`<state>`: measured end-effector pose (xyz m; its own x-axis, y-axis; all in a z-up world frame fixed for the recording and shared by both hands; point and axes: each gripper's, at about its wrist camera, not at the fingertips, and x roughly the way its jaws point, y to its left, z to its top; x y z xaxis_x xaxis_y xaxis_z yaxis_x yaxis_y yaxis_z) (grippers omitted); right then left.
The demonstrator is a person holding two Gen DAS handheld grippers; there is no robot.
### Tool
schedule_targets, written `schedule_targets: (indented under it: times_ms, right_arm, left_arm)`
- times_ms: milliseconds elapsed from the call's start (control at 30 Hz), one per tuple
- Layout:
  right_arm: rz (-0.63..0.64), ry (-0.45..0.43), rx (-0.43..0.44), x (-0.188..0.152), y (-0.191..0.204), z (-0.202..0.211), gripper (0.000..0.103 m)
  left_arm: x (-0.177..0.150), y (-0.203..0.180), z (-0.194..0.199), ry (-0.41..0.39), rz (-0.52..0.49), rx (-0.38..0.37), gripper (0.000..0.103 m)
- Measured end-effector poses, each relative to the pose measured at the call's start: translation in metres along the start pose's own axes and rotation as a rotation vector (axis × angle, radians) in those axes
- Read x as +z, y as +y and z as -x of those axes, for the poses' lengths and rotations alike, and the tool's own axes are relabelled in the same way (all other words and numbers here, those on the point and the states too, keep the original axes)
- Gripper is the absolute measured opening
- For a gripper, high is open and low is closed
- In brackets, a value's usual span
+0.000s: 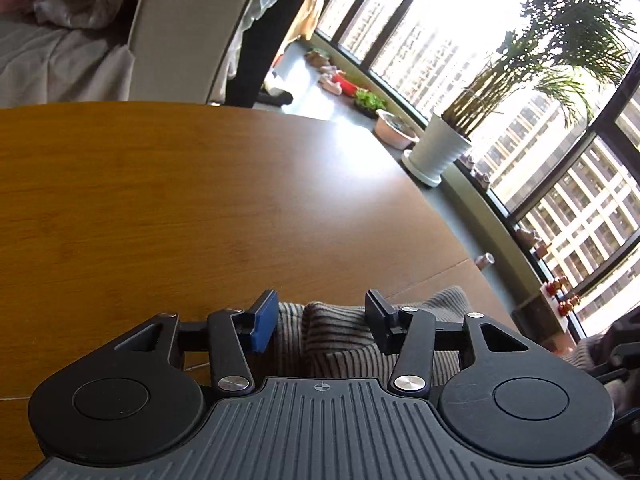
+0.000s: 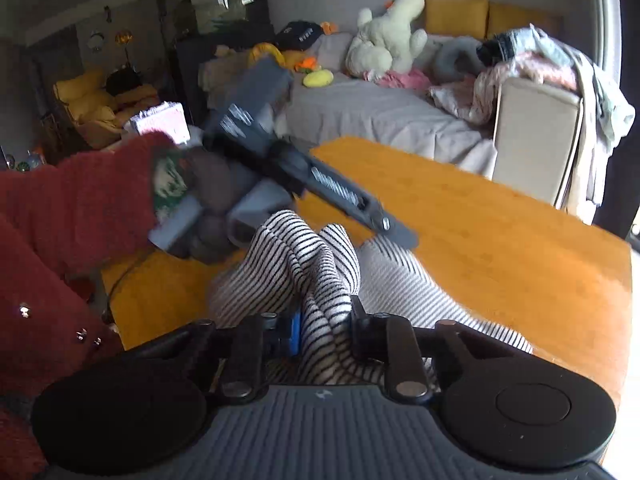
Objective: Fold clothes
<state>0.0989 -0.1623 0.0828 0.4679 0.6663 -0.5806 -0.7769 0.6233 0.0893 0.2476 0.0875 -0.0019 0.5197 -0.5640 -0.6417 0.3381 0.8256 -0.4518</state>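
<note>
A black-and-white striped garment (image 2: 320, 272) lies bunched on the wooden table (image 2: 500, 240). My right gripper (image 2: 324, 334) is shut on a fold of it near the front edge. In the left wrist view the same striped garment (image 1: 340, 332) lies under and between the fingers of my left gripper (image 1: 322, 320), whose jaws stand apart around a raised fold without pinching it. The left gripper also shows in the right wrist view (image 2: 396, 236), held by a hand in a red sleeve, over the far part of the cloth.
The wooden table (image 1: 180, 200) stretches ahead of the left gripper. A beige chair (image 2: 536, 140) draped with clothes stands at the far side. A potted plant (image 1: 440, 148) and windows are to the right. A bed with a plush toy (image 2: 384, 40) lies behind.
</note>
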Motion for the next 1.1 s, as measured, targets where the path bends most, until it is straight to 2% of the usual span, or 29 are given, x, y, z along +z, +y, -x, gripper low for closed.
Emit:
schedule_targets:
  times_ms: [67,167,300,367,400,533,767,833,900,967,1033,1100]
  right_arm:
    - [0.023,-0.072,-0.013,0.015,-0.002,0.019,0.017]
    - [0.038,-0.111,-0.07,0.031,-0.024,0.014,0.015]
    - [-0.045,-0.035,-0.109,0.02,-0.074,-0.042,0.013]
    - [-0.094,0.032,-0.105,0.004,-0.092,-0.073,0.013]
    - [-0.109,0.036,-0.097,-0.004,-0.098,-0.084,0.013]
    - [-0.146,0.008,-0.079,-0.009,-0.104,-0.085,0.013]
    - [-0.131,0.009,-0.092,-0.013,-0.1,-0.086,0.015]
    - [-0.135,0.004,-0.097,-0.014,-0.1,-0.086,0.015]
    - [-0.136,0.004,-0.103,-0.015,-0.098,-0.086,0.015]
    - [-0.135,0.008,-0.107,-0.014,-0.097,-0.086,0.016]
    - [-0.15,0.01,-0.105,-0.013,-0.098,-0.085,0.016]
    - [-0.181,0.002,-0.109,-0.013,-0.102,-0.081,0.021]
  left_arm:
    - [-0.003,0.001,0.0,0.008,-0.014,-0.004,0.051]
    - [-0.005,0.0,0.002,0.024,-0.041,-0.002,0.049]
    - [-0.016,0.006,0.006,0.043,-0.042,-0.007,0.048]
    - [-0.017,0.008,0.012,0.034,-0.033,0.006,0.049]
    - [-0.018,0.007,0.018,0.026,-0.041,0.023,0.049]
    - [-0.018,-0.012,0.041,-0.013,-0.12,0.07,0.049]
    - [-0.012,-0.048,0.074,-0.108,-0.19,0.075,0.053]
    - [-0.012,-0.06,0.085,-0.142,-0.209,0.032,0.06]
    - [-0.011,-0.073,0.094,-0.172,-0.24,-0.019,0.061]
    - [-0.013,-0.093,0.098,-0.192,-0.315,-0.065,0.065]
    - [-0.019,-0.109,0.085,-0.155,-0.395,-0.069,0.068]
    - [-0.025,-0.113,0.064,-0.102,-0.435,-0.023,0.067]
